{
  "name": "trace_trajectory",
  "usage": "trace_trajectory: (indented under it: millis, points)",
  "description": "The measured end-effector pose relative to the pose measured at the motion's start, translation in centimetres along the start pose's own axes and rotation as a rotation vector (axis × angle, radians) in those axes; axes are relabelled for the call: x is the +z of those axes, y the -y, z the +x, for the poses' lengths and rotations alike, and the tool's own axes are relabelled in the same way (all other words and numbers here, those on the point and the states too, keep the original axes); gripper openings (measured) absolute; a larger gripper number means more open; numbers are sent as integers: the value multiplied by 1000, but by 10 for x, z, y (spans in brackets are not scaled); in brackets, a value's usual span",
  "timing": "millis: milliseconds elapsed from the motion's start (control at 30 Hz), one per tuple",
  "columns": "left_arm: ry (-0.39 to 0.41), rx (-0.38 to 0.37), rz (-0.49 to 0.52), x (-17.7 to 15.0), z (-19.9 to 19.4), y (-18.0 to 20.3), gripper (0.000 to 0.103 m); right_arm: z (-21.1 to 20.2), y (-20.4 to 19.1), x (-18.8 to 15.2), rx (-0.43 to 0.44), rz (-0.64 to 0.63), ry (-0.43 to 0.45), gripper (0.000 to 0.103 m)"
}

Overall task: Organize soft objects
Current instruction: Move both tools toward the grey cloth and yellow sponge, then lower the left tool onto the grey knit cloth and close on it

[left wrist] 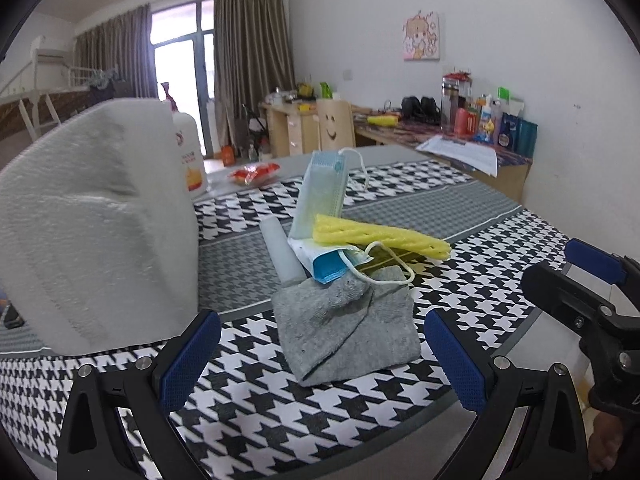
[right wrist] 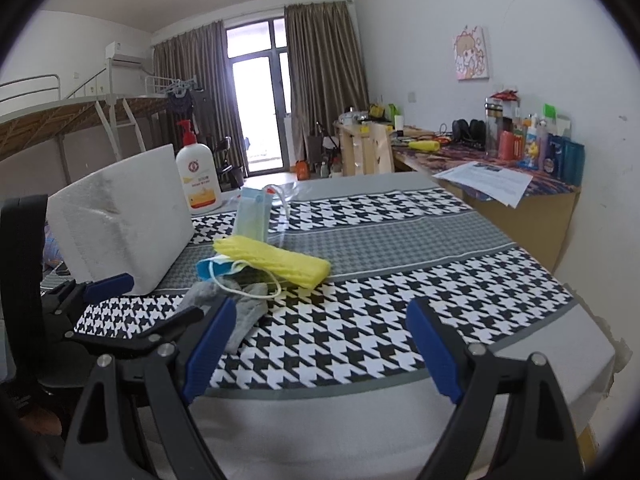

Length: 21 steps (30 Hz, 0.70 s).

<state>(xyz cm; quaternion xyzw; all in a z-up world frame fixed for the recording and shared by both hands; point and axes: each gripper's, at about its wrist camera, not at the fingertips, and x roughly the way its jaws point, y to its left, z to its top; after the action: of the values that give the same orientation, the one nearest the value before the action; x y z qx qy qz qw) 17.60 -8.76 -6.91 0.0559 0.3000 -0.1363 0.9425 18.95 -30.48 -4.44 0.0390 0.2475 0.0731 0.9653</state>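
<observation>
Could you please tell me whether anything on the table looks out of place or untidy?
Yes: the soft things lie in a loose heap. A yellow sponge rests across face masks atop a crumpled grey sock, with one mask propped upright beside the white foam block.

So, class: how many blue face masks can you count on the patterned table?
2. One face mask stands upright behind the yellow foam strip. The second mask lies partly under that strip, its ear loop trailing over the grey cloth. More could be hidden in the pile.

Home bedroom/studio: loft bed (right wrist: pixel 60 112) w/ ladder, curtains (right wrist: pixel 324 60), cluttered desk (right wrist: pixel 500 200), wall AC (right wrist: pixel 124 56).
</observation>
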Motion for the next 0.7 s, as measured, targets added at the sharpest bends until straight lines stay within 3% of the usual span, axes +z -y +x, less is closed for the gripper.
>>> trace_trajectory:
  millis: [367, 700]
  points:
    - [-177, -10, -20, 7, 32, 0, 97, 25, 3, 13, 37, 1, -55, 90]
    - [-240, 2, -7, 8, 42, 1, 75, 43, 5, 21, 59, -13, -109, 90]
